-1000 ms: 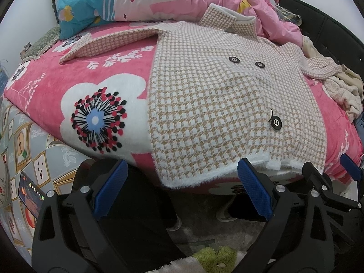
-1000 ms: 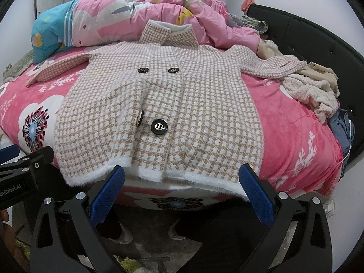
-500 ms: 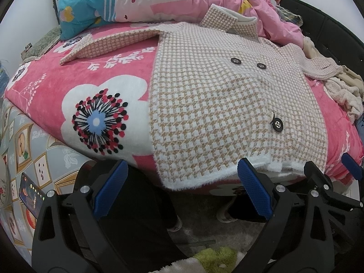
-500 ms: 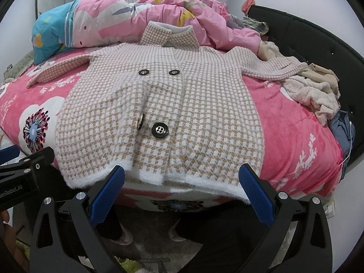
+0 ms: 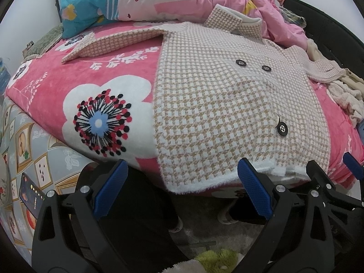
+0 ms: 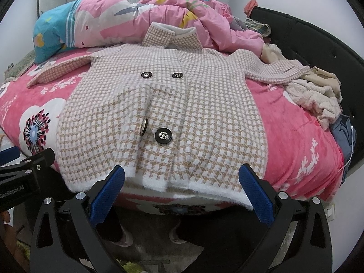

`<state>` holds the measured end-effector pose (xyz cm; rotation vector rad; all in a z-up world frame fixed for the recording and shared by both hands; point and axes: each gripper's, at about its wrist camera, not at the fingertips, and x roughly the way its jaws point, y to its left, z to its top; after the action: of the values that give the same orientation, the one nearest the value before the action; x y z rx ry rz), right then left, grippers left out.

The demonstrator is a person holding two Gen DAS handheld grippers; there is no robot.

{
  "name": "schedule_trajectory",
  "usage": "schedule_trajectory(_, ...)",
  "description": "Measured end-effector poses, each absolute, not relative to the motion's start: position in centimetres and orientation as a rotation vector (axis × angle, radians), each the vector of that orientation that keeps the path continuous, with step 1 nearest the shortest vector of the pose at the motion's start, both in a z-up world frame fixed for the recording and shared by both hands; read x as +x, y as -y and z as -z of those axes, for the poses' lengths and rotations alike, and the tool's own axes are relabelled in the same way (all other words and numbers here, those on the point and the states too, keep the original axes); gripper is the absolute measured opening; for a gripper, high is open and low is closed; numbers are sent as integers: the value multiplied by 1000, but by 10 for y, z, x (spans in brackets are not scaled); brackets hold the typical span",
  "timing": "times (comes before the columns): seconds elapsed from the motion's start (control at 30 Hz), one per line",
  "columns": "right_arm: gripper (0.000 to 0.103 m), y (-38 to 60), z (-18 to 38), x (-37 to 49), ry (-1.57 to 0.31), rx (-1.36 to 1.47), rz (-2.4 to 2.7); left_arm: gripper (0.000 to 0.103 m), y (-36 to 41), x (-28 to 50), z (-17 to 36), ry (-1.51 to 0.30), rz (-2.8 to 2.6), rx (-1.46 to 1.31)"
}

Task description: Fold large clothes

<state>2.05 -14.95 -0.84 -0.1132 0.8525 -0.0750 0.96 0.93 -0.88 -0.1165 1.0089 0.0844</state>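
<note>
Both tongs, left (image 5: 182, 188) and right (image 6: 182, 192), stay wide apart, edging slightly closer to the coat (image 6: 163, 122) hem.

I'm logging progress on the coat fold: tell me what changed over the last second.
Almost nothing. Both views crept slightly closer to the hem of the houndstooth coat. The left tongs and right tongs stay open and empty, short of the hem. The coat lies flat on the pink blanket, sleeves spread, untouched.

Pink floral bed (image 6: 295, 150) — checked coat (image 6: 182, 113), quilt (image 6: 159, 16) — piled clothes (image 6: 318, 97).
</note>
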Motion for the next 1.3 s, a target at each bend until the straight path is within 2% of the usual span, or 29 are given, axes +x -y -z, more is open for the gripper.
schedule_trajectory(0.43,98,149,1,34,-822,-104,61,94,-14,21,14,-1015,-105,-115)
schedule_trajectory(0.77,98,139,-10,78,-803,-104,-49,94,-34,58,18,-984,-160,-101)
schedule_trajectory(1.03,98,110,-30,143,-713,-184,-191,94,-96,126,15,-919,-243,-134)
schedule_trajectory(1.3,98,72,-35,217,-683,-191,-333,94,-200,193,9,-783,-200,-409)
